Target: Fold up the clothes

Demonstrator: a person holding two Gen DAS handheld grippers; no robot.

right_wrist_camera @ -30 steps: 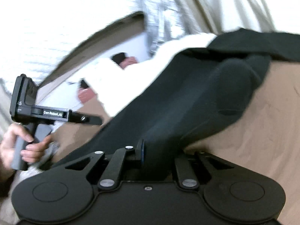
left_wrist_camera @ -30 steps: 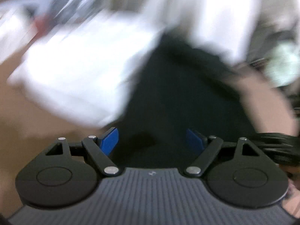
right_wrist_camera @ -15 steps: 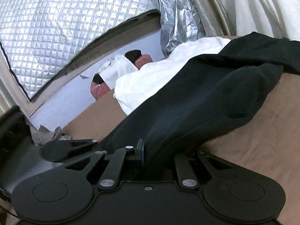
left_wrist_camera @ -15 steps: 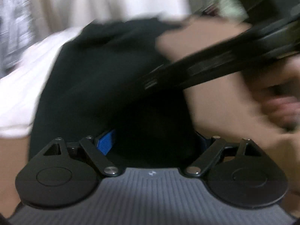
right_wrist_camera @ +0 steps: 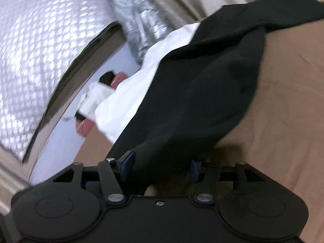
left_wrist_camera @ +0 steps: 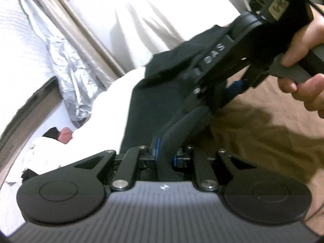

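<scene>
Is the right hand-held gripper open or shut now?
Open. In its own wrist view the right hand-held gripper has its blue pads wide apart, with the black garment lying loosely between them.

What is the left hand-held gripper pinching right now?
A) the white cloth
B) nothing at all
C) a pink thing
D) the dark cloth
D: in the left wrist view the left hand-held gripper has its blue pads squeezed close together with a fold of the dark cloth running between them, while the white cloth lies off to the side, untouched.
</scene>
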